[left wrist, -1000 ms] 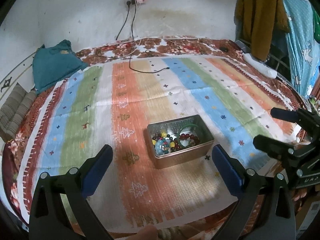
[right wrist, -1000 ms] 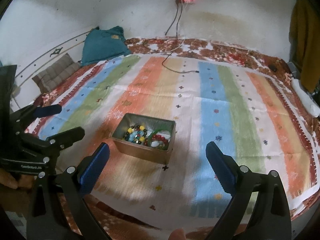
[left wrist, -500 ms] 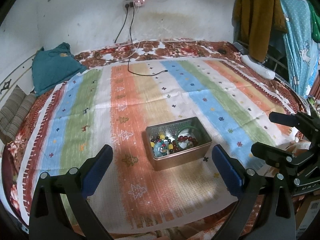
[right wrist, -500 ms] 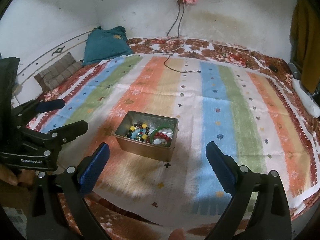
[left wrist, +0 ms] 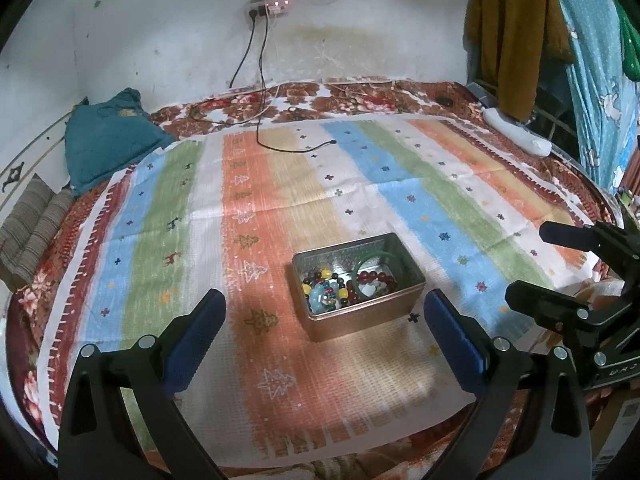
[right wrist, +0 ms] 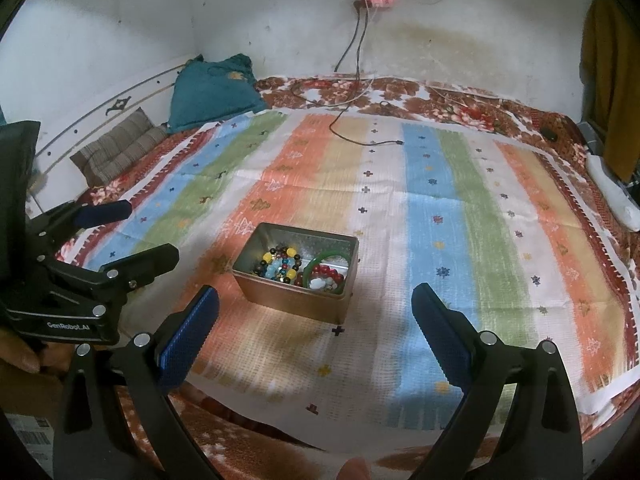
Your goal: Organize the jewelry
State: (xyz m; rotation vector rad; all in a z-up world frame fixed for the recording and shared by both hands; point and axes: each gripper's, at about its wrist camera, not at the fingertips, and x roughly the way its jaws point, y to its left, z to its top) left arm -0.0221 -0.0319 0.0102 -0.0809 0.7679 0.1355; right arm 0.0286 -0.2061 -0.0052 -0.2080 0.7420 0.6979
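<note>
An open metal tin [left wrist: 362,322] sits on the striped cloth [left wrist: 280,208] near its front edge. It holds several bead bracelets [left wrist: 326,290] and a green bangle [left wrist: 376,266]. The tin shows in the right wrist view too [right wrist: 292,300], with the bracelets [right wrist: 280,266] and bangle [right wrist: 324,272] inside. My left gripper [left wrist: 324,334] is open and empty, a little short of the tin. My right gripper [right wrist: 316,334] is open and empty, also short of the tin. Each gripper shows in the other's view, the right one [left wrist: 560,272] and the left one [right wrist: 116,236].
The cloth covers a bed with a floral sheet [left wrist: 360,100]. A teal pillow [left wrist: 108,140] and a striped cushion [left wrist: 32,224] lie at the left. A black cable [left wrist: 280,146] trails from a wall socket. Clothes [left wrist: 512,32] hang at the right.
Both grippers have drawn back slightly and risen; the tin sits a little farther ahead in both views. Both stay open.
</note>
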